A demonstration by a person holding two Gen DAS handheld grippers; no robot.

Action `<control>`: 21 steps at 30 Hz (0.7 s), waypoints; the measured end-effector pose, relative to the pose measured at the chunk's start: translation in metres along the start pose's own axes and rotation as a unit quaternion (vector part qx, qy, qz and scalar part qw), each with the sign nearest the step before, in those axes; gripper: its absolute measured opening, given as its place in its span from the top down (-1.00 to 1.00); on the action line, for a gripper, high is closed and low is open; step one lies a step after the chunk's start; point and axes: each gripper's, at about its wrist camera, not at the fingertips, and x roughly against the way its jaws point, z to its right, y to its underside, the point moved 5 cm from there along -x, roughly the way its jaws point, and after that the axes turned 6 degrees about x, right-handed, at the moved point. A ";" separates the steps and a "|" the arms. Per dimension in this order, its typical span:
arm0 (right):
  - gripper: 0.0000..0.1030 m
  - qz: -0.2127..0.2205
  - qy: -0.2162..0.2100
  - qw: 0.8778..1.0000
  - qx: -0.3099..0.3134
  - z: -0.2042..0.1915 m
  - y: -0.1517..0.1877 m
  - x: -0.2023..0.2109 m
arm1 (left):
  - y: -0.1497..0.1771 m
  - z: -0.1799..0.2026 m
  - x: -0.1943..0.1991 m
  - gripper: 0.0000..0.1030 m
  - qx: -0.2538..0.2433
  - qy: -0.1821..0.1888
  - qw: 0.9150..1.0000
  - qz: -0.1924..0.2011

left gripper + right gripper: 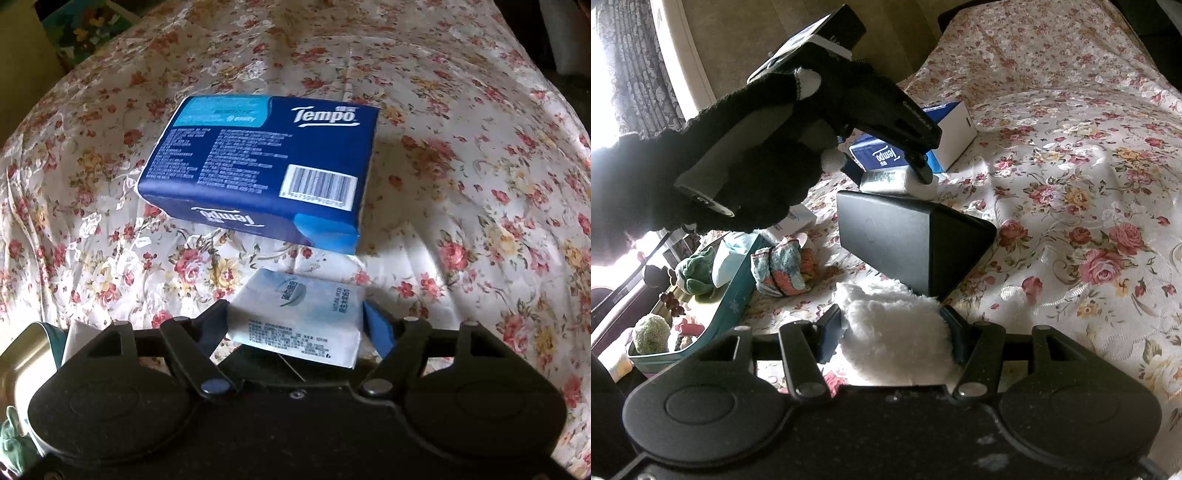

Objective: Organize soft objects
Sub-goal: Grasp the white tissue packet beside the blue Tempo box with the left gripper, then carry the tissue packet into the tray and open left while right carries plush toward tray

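While the left gripper point(295, 317) clamps a small white tissue pack point(295, 317) just before the blue Tempo pack point(258, 162), the right gripper point(892, 332) grips white fluffy cloth point(894, 332). Step: placing; next needs lowering beside Tempo, then release. Floral bedspread point(461, 166), bedroom, teal tin point(731, 295) left of it.

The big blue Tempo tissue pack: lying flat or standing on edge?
Lying flat. The big blue Tempo tissue pack rests on the floral cloth, its broad barcode face up.
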 end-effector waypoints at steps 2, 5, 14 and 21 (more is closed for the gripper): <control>-0.08 -0.002 0.000 1.000 0.001 0.000 -0.001 0.000 | 0.000 0.004 0.005 -0.39 0.000 0.015 1.000 0.001; -0.08 -0.008 0.004 1.000 0.005 -0.001 -0.002 -0.001 | 0.001 0.015 0.017 -0.39 0.000 0.035 0.999 0.006; -0.08 -0.040 0.015 0.999 0.015 -0.006 -0.008 -0.003 | 0.020 0.049 0.065 -0.39 0.006 0.130 0.991 -0.009; 0.00 -0.074 0.044 0.994 0.072 -0.027 -0.014 0.003 | 0.056 0.059 0.084 -0.39 0.011 0.166 0.984 -0.065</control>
